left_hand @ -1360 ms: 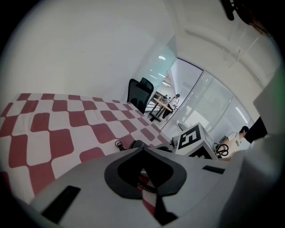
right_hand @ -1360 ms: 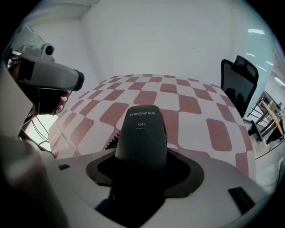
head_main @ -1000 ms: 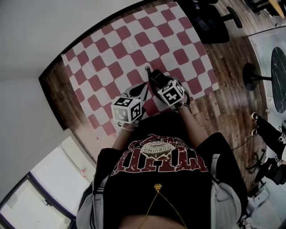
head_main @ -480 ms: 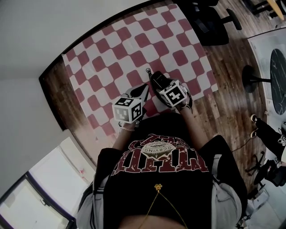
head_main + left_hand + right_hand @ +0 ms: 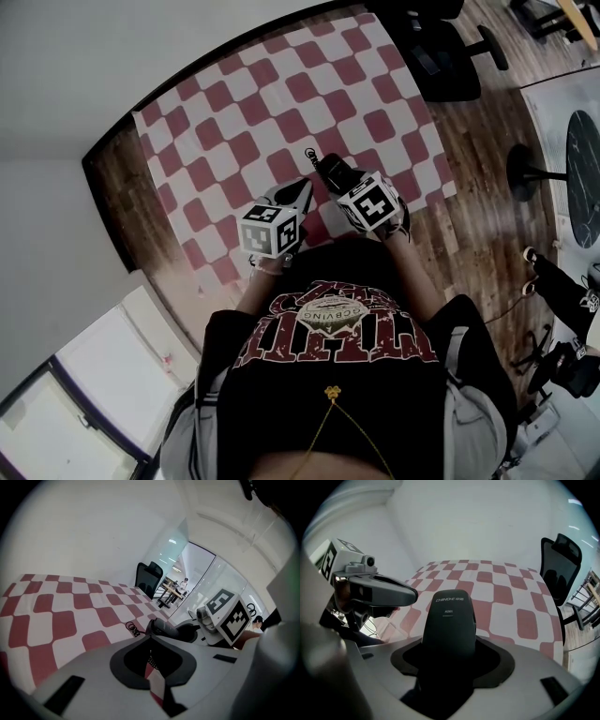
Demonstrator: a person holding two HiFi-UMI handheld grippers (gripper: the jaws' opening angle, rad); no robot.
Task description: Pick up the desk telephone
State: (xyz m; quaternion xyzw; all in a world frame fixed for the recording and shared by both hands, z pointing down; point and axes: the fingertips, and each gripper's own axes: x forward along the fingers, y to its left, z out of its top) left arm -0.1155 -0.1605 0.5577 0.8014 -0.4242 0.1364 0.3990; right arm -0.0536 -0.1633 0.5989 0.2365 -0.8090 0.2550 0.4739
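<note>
Head view: on the person's head, facing steeply down — the counter (image 5: 117, 183) and its checked cloth (image 5: 244, 103) fill 12 o'clock, well below the lens.
Left gripper view: riding the left tongs (image 5: 150, 638), low over the cloth, facing along the jaws toward the office chair (image 5: 149, 577) at 12 o'clock; the coiled cord (image 5: 132, 629) lies close.
Right gripper view: riding the right tongs (image 5: 450, 644), tilted down along the jaws, the handset (image 5: 449, 620) right against the lens.
Shared: cloth and office chair in all three — each gripper view catches the other tongs, at 3 and 9 o'clock.
</note>
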